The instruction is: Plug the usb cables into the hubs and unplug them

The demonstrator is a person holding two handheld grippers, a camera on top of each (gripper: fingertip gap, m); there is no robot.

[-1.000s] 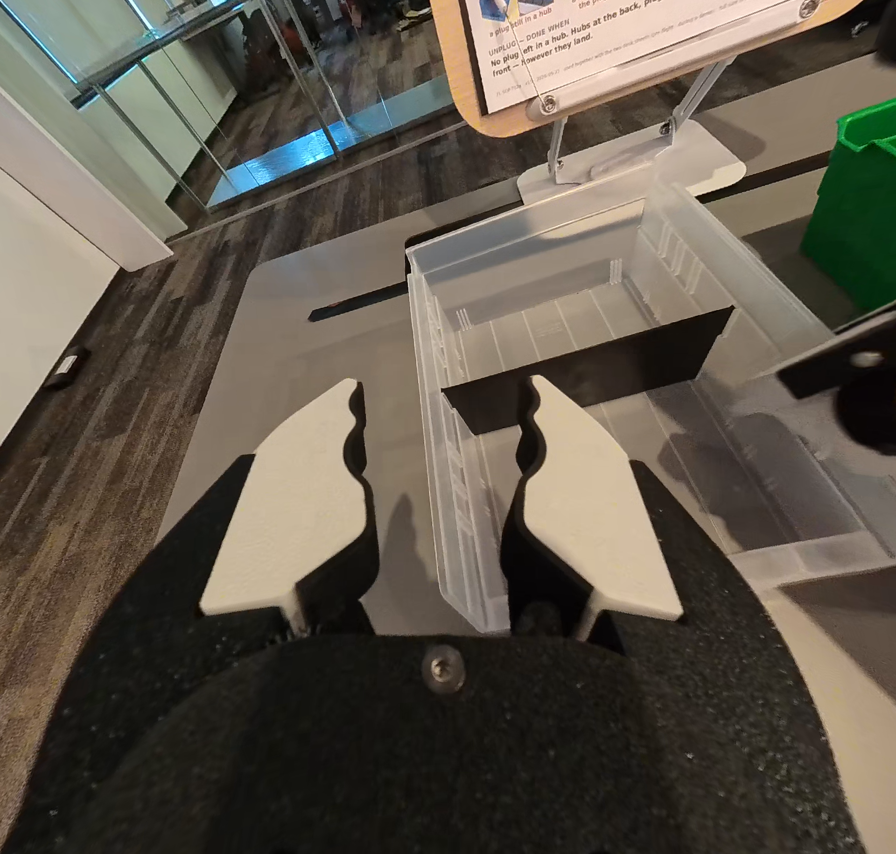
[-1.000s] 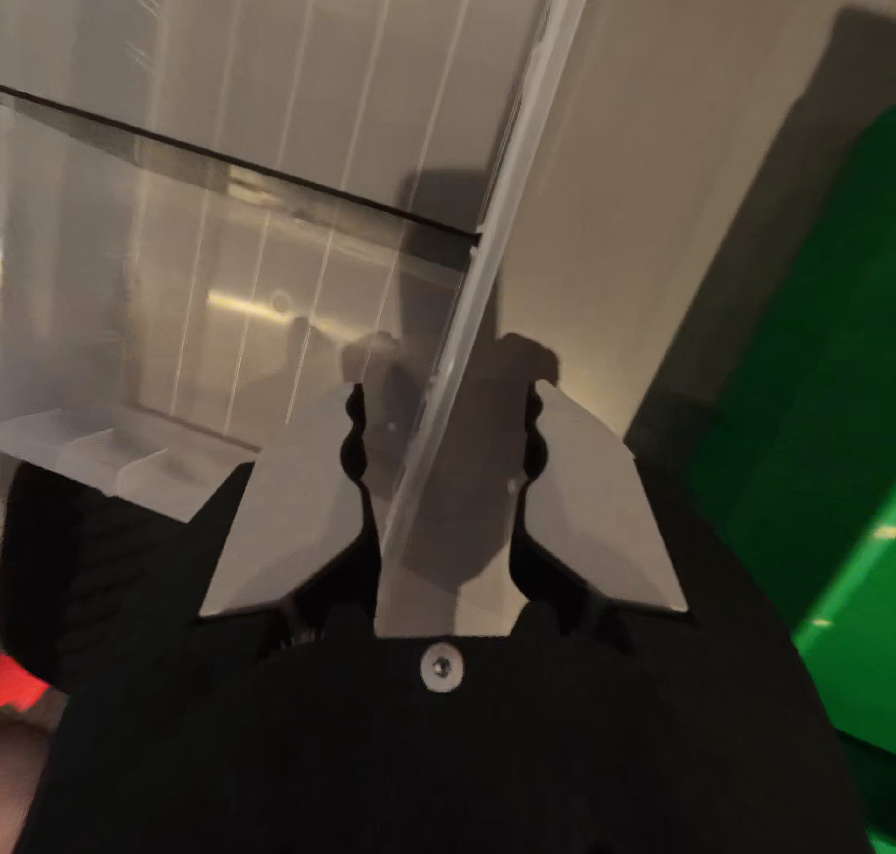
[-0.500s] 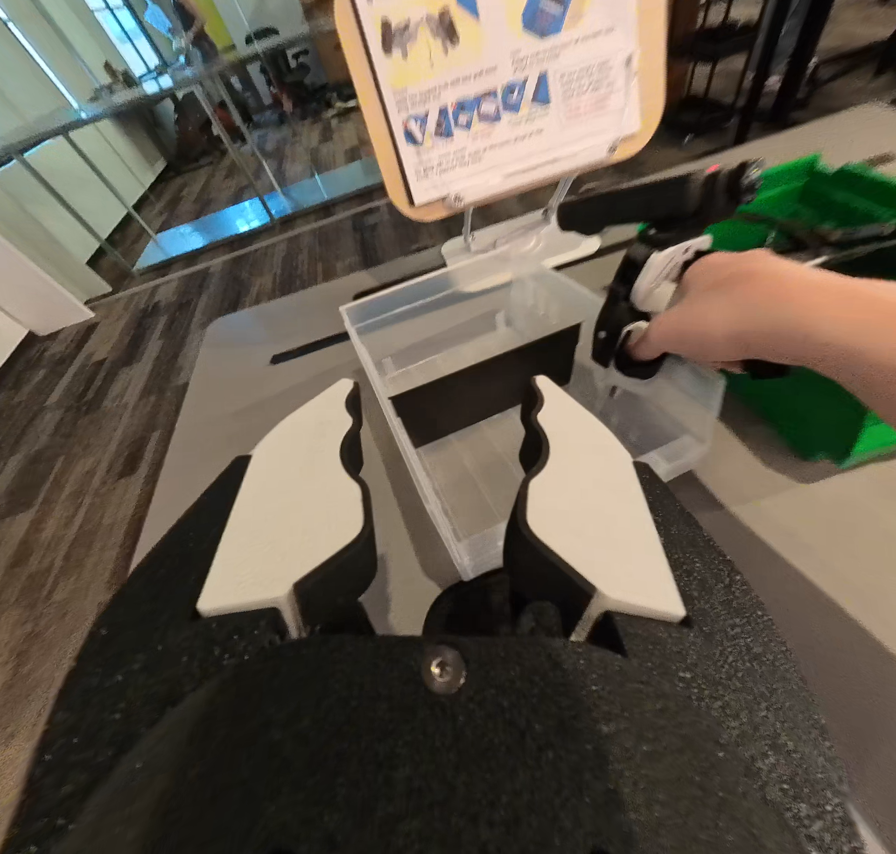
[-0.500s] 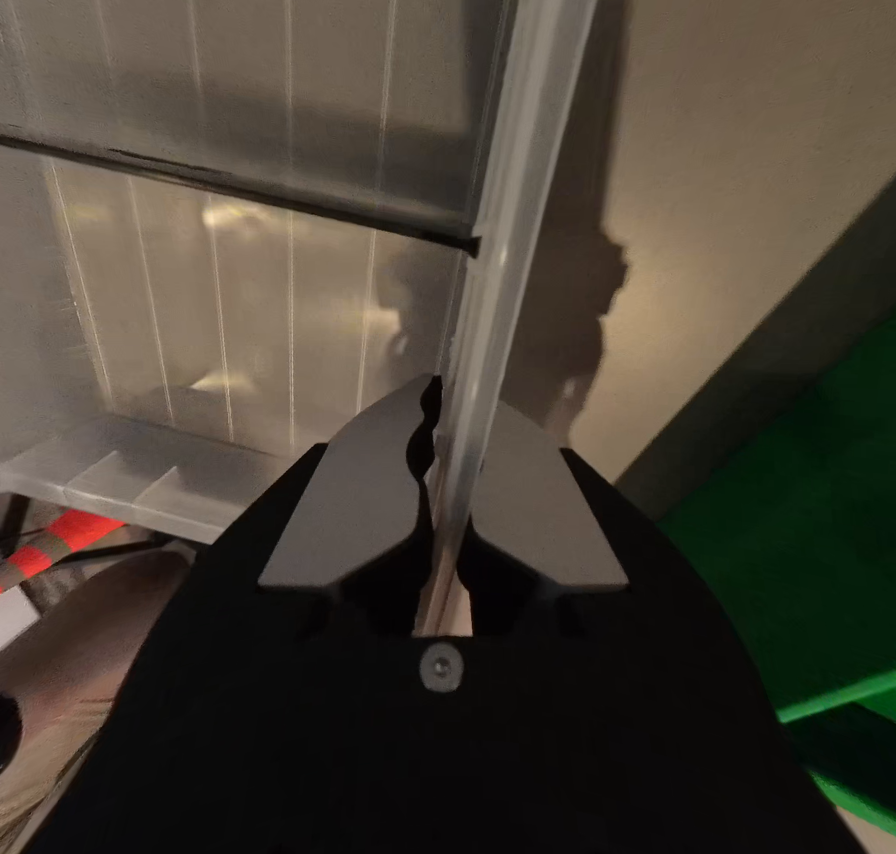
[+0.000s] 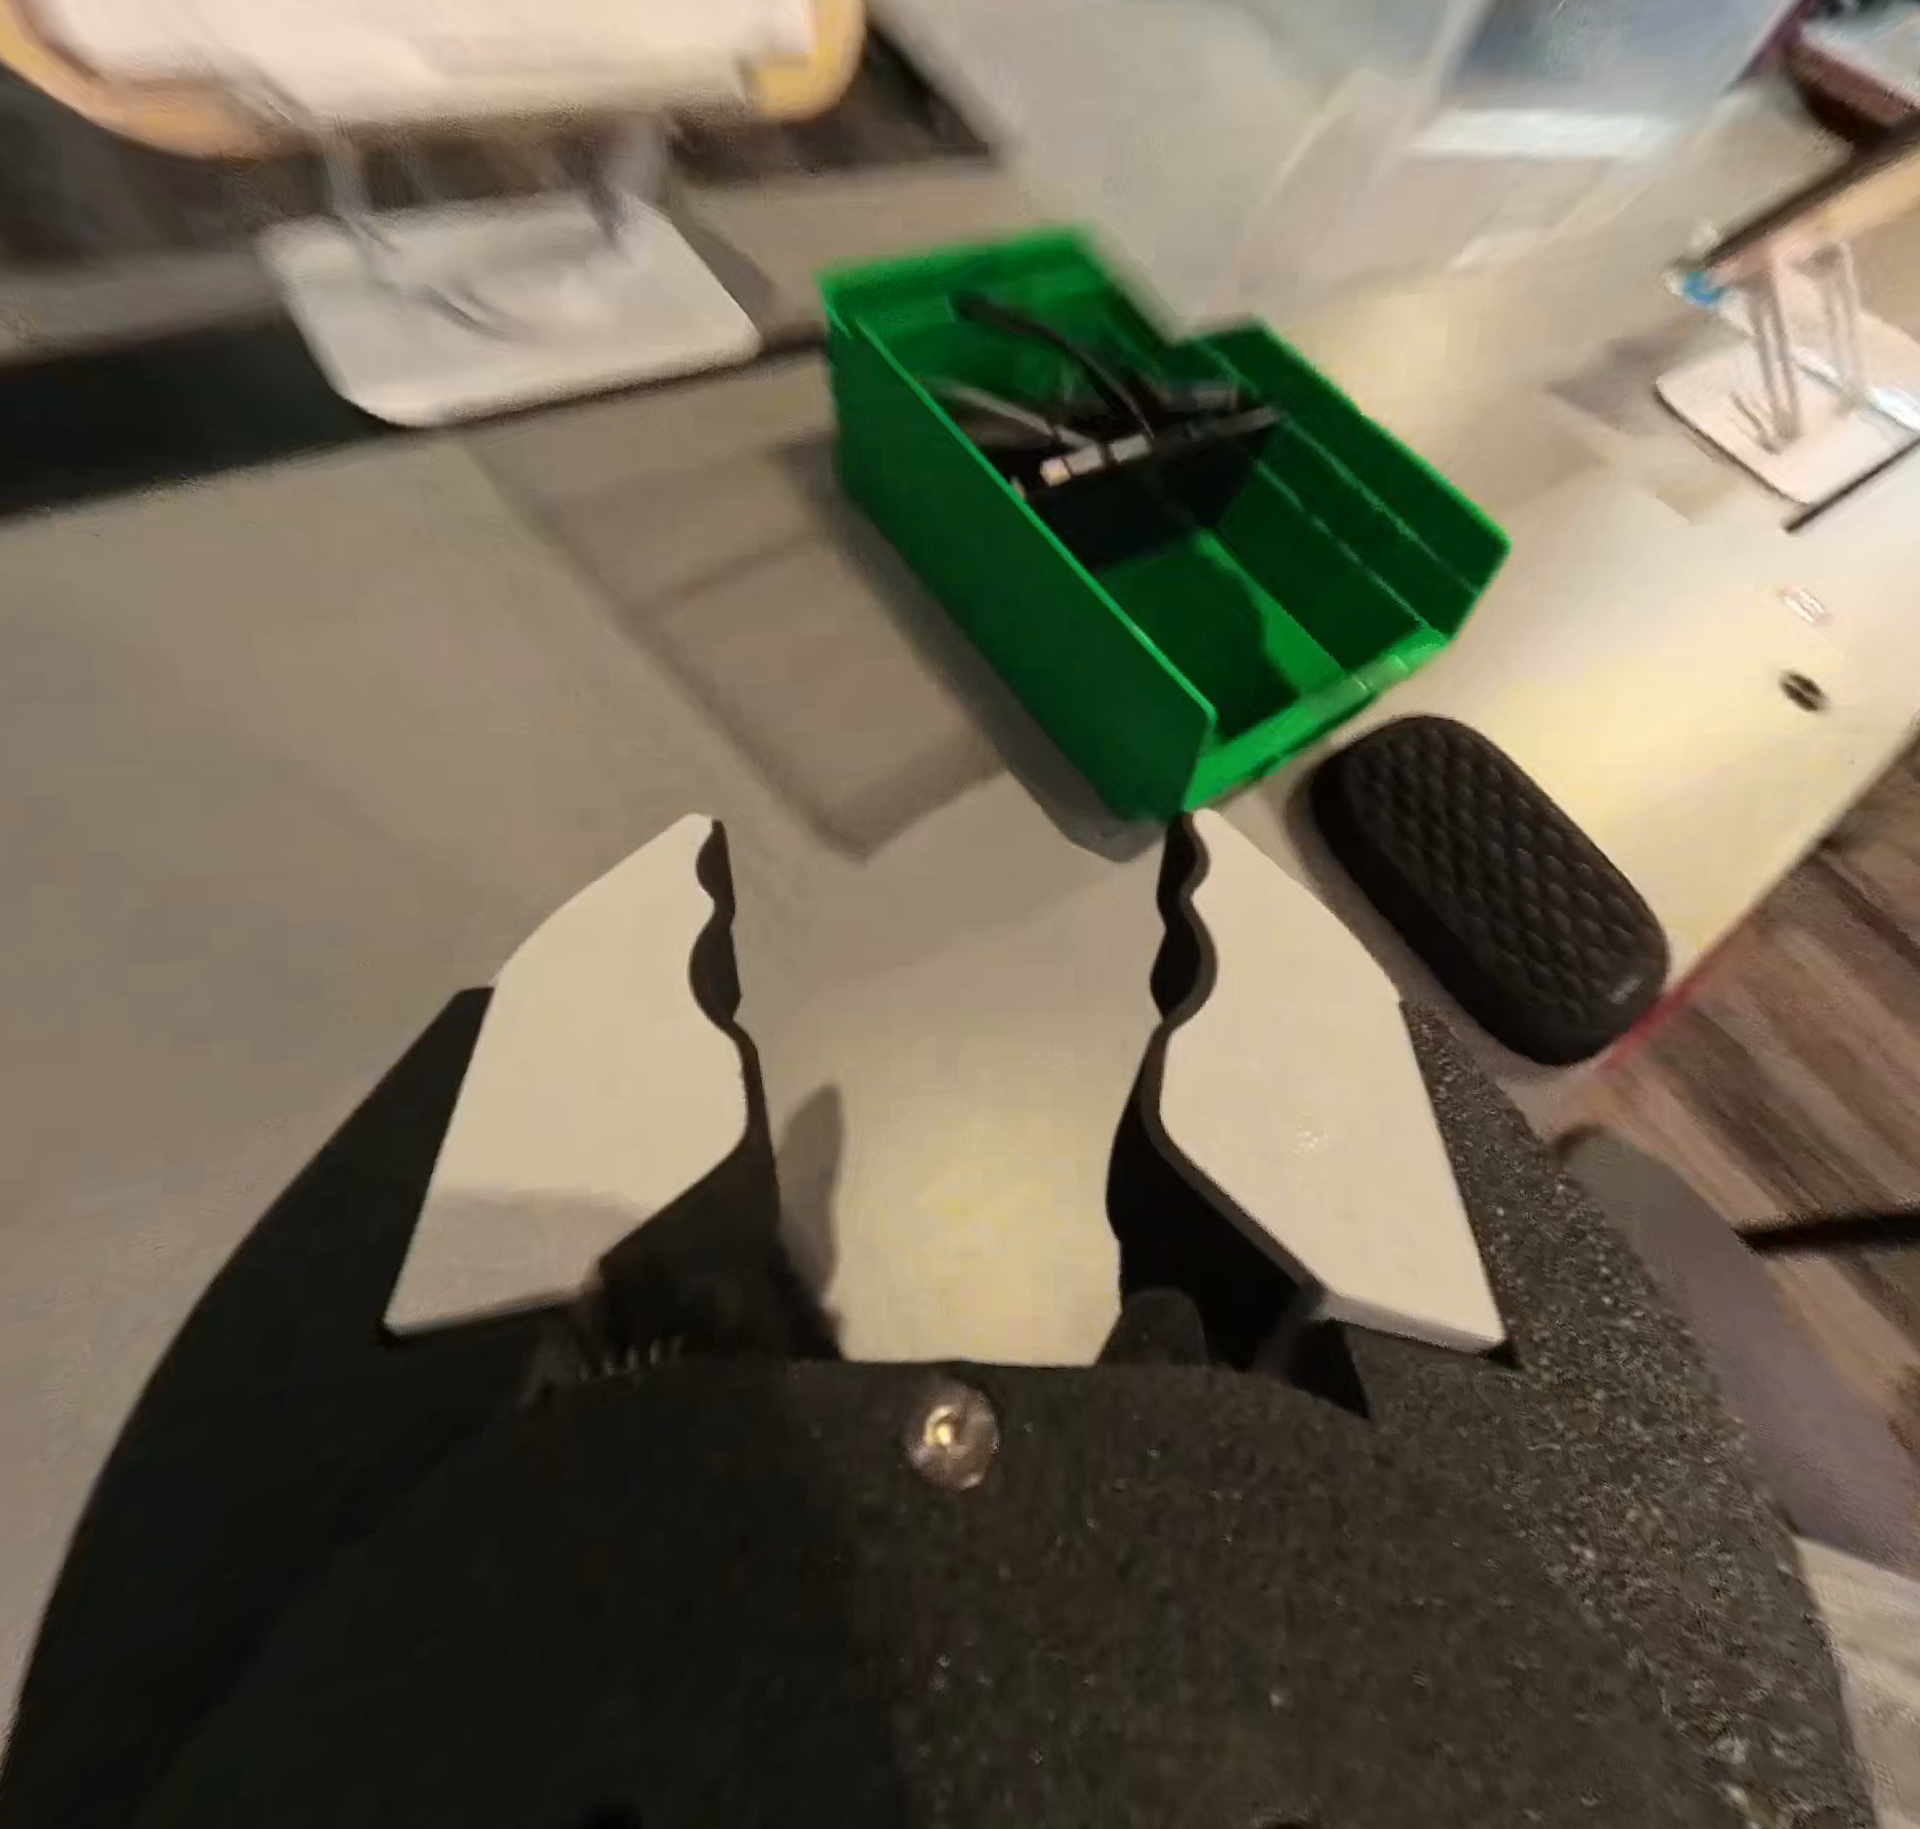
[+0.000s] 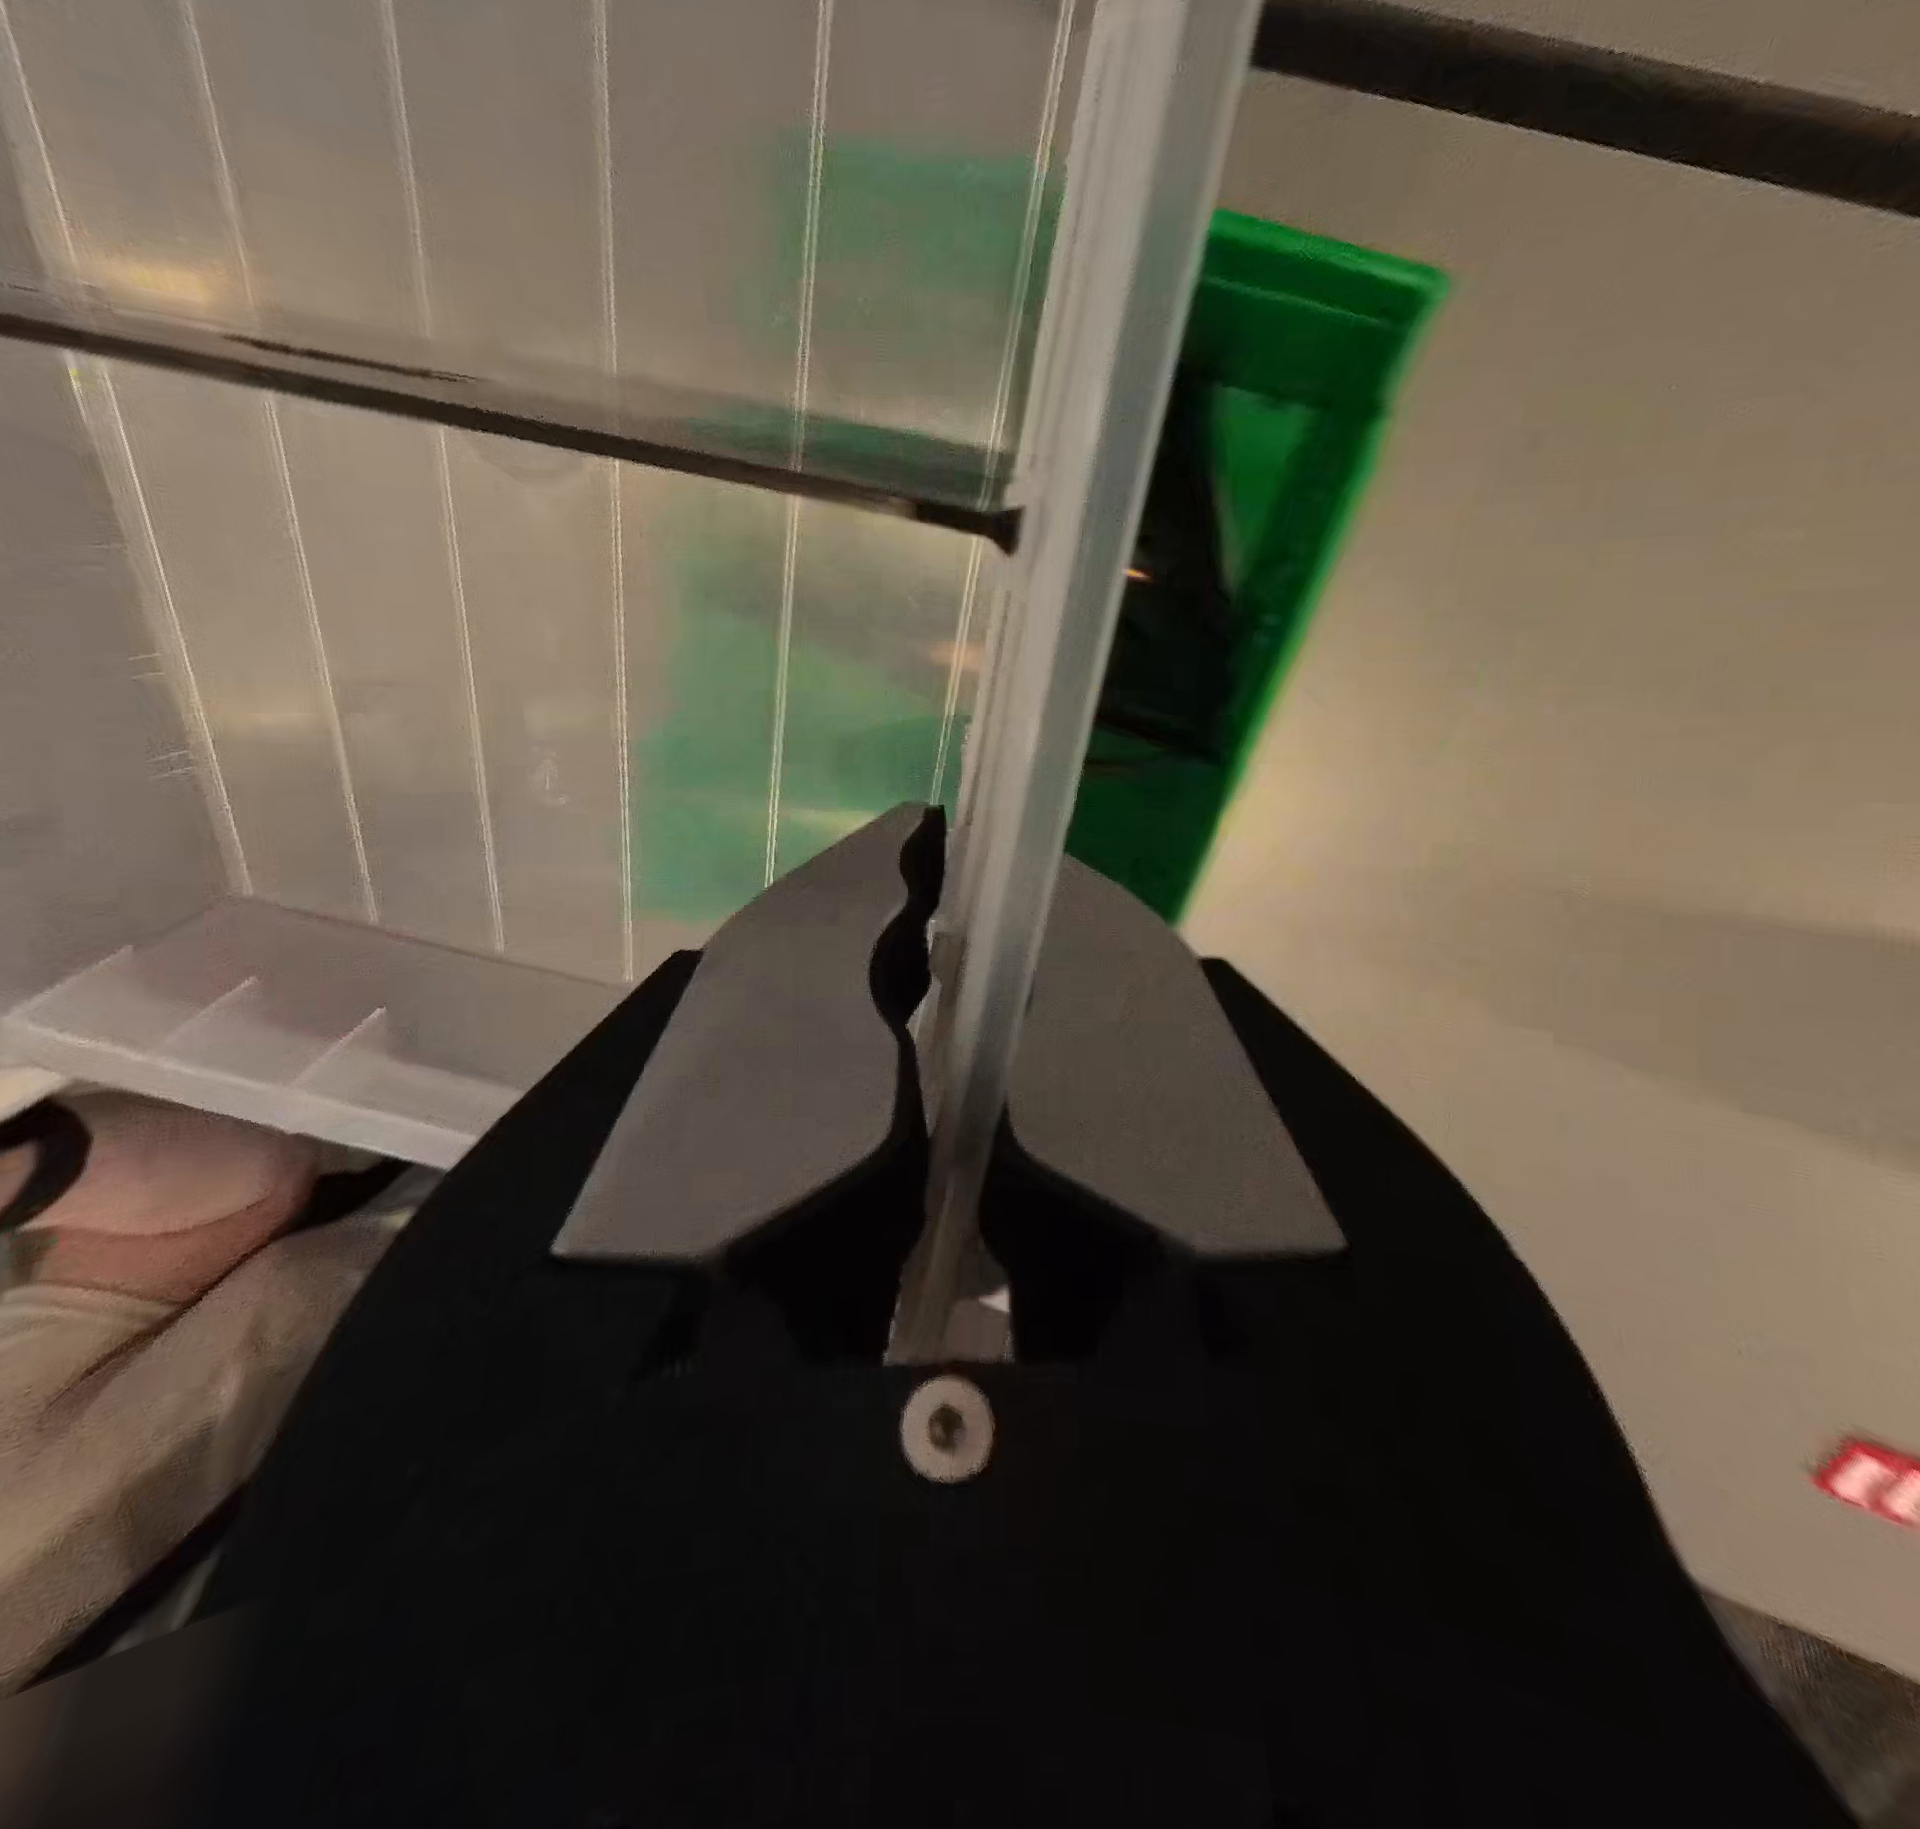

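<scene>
The right hand-held gripper (image 6: 987,906), spread a second ago, now pinches the clear bin's (image 6: 520,532) side wall. The left hand-held gripper (image 5: 945,844), spread and empty, has swung to the green bin (image 5: 1039,626) ahead, where the cables (image 5: 1081,397) lie. Plugging hasn't started.

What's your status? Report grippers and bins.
Left gripper open, empty. Right gripper shut on clear bin wall. Cables in green bin; black case beside it.

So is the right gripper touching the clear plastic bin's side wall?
Touching. The right wrist view shows the right gripper shut on the clear plastic bin's wall, fingers pressed against both faces.
</scene>
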